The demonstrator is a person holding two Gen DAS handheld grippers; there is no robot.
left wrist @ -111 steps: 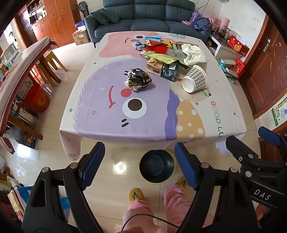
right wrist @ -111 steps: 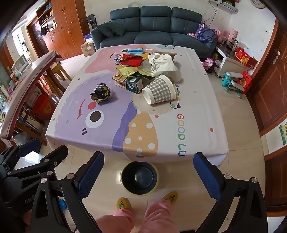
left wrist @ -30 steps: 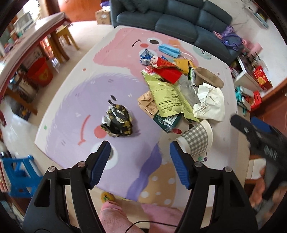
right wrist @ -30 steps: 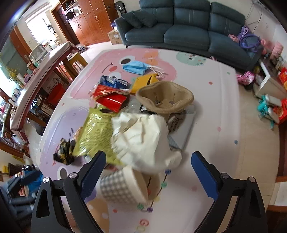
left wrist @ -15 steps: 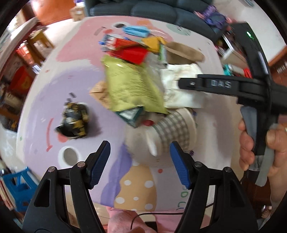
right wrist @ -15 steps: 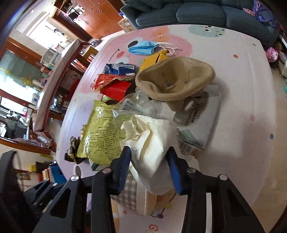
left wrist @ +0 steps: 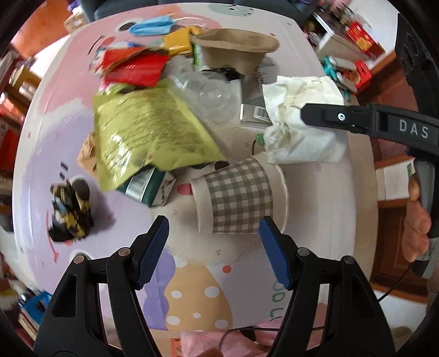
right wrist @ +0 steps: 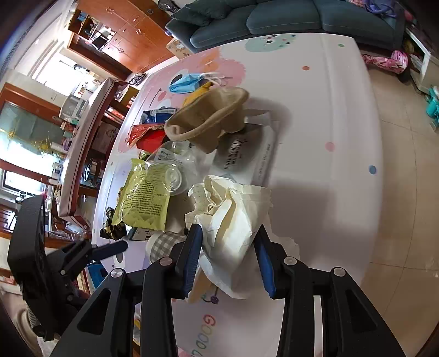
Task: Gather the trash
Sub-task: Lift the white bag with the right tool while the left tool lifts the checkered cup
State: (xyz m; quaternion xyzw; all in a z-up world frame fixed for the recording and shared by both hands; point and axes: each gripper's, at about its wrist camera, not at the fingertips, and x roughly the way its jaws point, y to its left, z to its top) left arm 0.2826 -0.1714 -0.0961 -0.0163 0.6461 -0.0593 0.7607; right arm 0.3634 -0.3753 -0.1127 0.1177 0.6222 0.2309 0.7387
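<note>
Two hand-held grippers over a messy bench (left wrist: 323, 219) with a cartoon cloth. Left hand-held gripper (left wrist: 214, 228) spread wide, pointing almost straight down, blue pads (left wrist: 149, 247) sitting either side of a checked paper cup (left wrist: 238, 197) lying on its side, not touching it yet. Right hand-held gripper (right wrist: 227, 247) clamped on a crumpled white paper bag (right wrist: 233, 219), pads (right wrist: 192, 252) pressing into both sides of the paper; same bag shows up in the left view just beyond the cup's rim, with the black finger reaching in from the right and a hand (left wrist: 417, 217) around the handle.

Rest of the trash piled further back on the bench: yellow-green snack bag (left wrist: 148, 131) lying over a dark green carton (left wrist: 148, 186), clear plastic lid (left wrist: 211, 93), brown pulp cup carrier (left wrist: 236, 49), red wrapper (left wrist: 134, 68), blue face mask (left wrist: 151, 26) near the far edge. Crumpled black-and-yellow wrapper (left wrist: 70, 214) off on its own to the left, well apart from the pile. Dark blue sofa (right wrist: 288, 19) behind the bench, wooden cabinets (right wrist: 118, 33) off to the side. Pink trouser legs (left wrist: 214, 343) at the bottom of the left view.
</note>
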